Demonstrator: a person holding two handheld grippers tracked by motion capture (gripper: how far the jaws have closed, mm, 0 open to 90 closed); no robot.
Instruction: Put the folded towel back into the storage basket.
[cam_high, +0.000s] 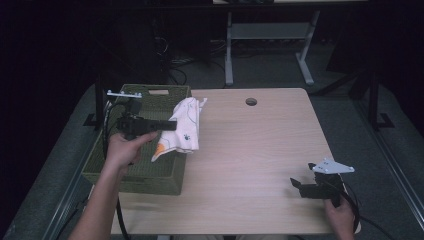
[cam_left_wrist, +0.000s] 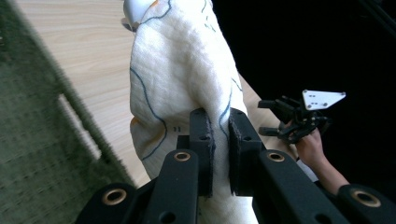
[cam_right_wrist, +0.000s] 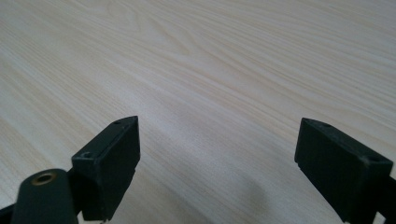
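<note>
Between the left hand-held gripper's (cam_left_wrist: 219, 154) clamped jaws hangs a white cloth (cam_left_wrist: 182, 79), its lower edge cut off; right hand-held gripper (cam_right_wrist: 219, 168) gapes over bare worktop (cam_right_wrist: 210, 60).

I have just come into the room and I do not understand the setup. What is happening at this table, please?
A person holds a gripper in each hand. The left gripper is shut on a white cloth with blue lines and lifts it over the right edge of a green basket at the table side. The right gripper is open near the table's front right corner, holding nothing.
</note>
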